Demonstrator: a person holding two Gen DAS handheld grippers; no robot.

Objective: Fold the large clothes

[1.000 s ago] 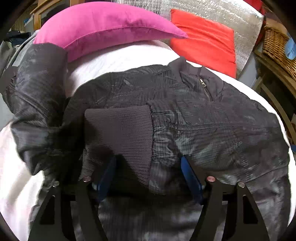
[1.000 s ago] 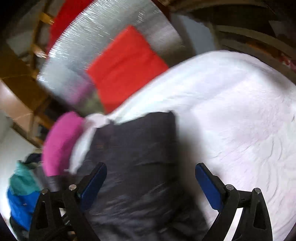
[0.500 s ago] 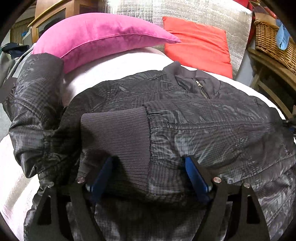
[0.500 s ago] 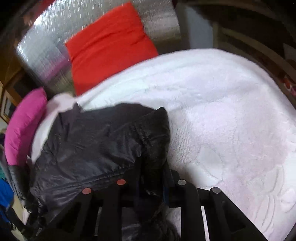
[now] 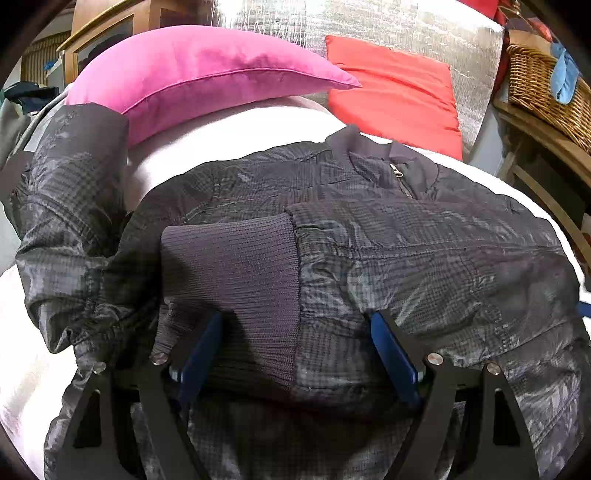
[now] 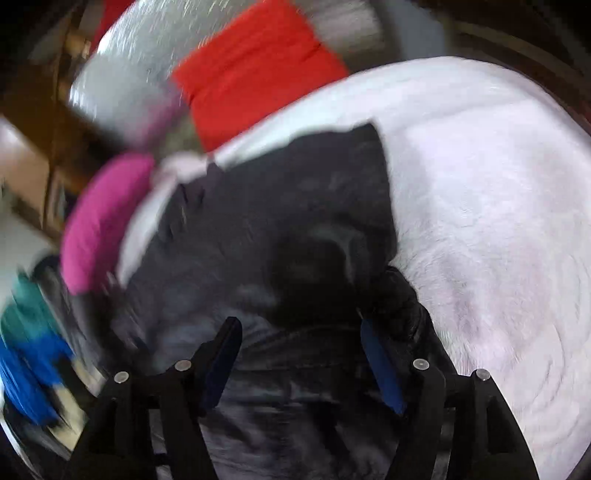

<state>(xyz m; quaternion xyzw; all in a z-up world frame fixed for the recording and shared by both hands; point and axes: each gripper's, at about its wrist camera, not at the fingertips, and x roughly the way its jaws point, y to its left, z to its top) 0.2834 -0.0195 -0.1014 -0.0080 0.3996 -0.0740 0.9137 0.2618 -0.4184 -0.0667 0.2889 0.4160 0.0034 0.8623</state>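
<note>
Left wrist view: a dark jacket (image 5: 369, 236) of thin, crinkly, faintly checked fabric lies spread on a bed with a white fleecy blanket (image 5: 229, 136). At the jacket's left, one sleeve (image 5: 66, 206) trails off toward the blanket's edge. Above the jacket, a smooth magenta pillow (image 5: 199, 74) curves like a crescent, and right of it a flat red cushion (image 5: 395, 92) leans on a silvery quilted panel (image 5: 406, 33). The other sleeve is folded across the jacket's chest, ending in a ribbed knit cuff (image 5: 232, 280). The zipped collar (image 5: 399, 166) sits at the jacket's far edge. Far right of the jacket stands a woven wicker basket (image 5: 546, 88).

The left tool (image 5: 295, 350) points steeply down over the cuff; its blue-padded fingers (image 5: 391, 354) stand wide apart, one on each side of the cuff end, and do not pinch it.

Right wrist view, blurred: the magenta pillow (image 6: 103, 218) sits left of the jacket (image 6: 258, 240), the red cushion (image 6: 258, 70) beyond it, and the blanket (image 6: 498, 221) spreads to its right, plush and swirled. The right tool (image 6: 299, 354) tilts downward over the jacket's near right corner. Its jaws are opening, with dark jacket fabric lying between the blue pads (image 6: 380, 362), which do not press on it.
</note>
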